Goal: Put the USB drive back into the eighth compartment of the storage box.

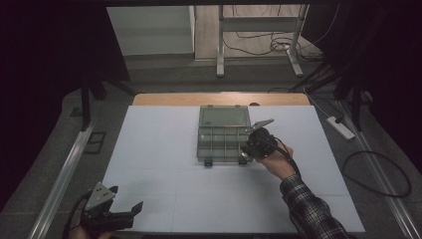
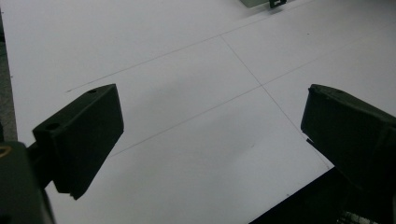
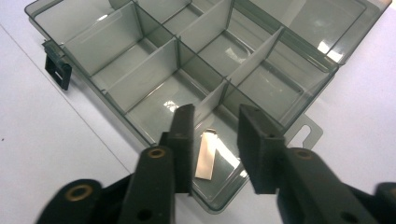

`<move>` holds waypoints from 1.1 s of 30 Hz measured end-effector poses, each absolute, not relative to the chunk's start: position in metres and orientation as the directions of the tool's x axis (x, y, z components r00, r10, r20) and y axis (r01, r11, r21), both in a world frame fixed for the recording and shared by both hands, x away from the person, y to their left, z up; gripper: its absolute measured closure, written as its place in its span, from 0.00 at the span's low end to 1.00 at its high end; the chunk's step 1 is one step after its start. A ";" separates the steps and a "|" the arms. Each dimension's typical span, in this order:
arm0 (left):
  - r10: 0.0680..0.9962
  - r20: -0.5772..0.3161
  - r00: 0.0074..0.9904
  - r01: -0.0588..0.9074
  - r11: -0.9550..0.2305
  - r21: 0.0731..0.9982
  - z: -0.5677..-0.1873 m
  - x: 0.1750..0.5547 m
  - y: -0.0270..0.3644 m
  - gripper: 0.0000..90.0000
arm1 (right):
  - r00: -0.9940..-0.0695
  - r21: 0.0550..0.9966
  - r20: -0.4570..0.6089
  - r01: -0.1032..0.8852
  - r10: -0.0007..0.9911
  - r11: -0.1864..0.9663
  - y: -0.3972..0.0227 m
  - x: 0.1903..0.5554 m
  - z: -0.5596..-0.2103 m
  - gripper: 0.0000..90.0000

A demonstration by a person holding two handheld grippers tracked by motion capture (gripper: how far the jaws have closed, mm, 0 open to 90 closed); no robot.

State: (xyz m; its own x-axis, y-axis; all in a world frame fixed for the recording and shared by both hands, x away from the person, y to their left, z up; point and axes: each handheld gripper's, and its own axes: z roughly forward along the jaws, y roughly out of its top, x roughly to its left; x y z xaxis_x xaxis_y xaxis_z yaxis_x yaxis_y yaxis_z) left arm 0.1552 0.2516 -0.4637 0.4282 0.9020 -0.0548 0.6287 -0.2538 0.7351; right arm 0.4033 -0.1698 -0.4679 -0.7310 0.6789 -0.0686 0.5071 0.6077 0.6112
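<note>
One organiser box (image 3: 196,70), near corner behind right gripper (image 3: 215,135).

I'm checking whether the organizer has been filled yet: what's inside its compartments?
The organizer box looks empty apart from a small pale strip in the corner compartment between the right gripper's fingers; those fingers cover part of that compartment.
</note>
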 end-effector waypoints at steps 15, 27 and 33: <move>0.901 -0.054 0.431 0.628 -0.256 0.735 -0.464 0.155 0.252 0.07 | -0.722 0.612 -0.045 0.527 0.691 0.590 -0.169 0.399 -0.466 0.40; 0.900 -0.053 0.432 0.627 -0.257 0.735 -0.464 0.155 0.251 0.07 | -0.713 0.613 -0.016 0.547 0.700 0.571 -0.175 0.397 -0.462 0.26; 0.900 -0.053 0.432 0.627 -0.257 0.735 -0.464 0.155 0.251 0.07 | -0.707 0.619 0.020 0.564 0.707 0.546 -0.180 0.394 -0.458 0.21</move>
